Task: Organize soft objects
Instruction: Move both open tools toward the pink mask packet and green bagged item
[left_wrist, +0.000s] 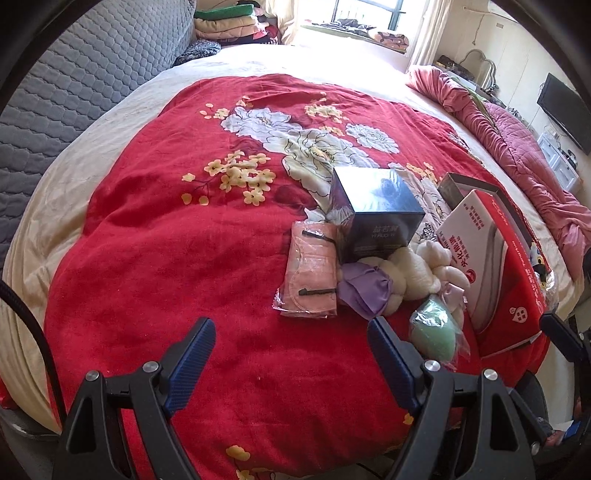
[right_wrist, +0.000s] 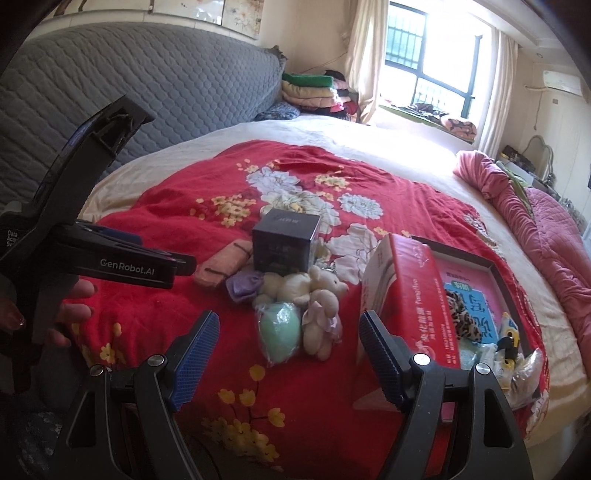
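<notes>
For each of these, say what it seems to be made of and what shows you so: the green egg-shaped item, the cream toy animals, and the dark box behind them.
Green egg-shaped item: probably soft foam or sponge, matte, inside a crinkly clear plastic wrapper that catches glints.
Cream toy animals: plush fabric, with a fuzzy pile and rounded stuffed limbs.
Dark box: likely cardboard with a glossy coat or film, shown by sharp edges and reflections.

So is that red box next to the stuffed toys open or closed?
Open. The red box has its lid propped up on edge beside the cream plush toys, and printed packets show inside the tray.
</notes>
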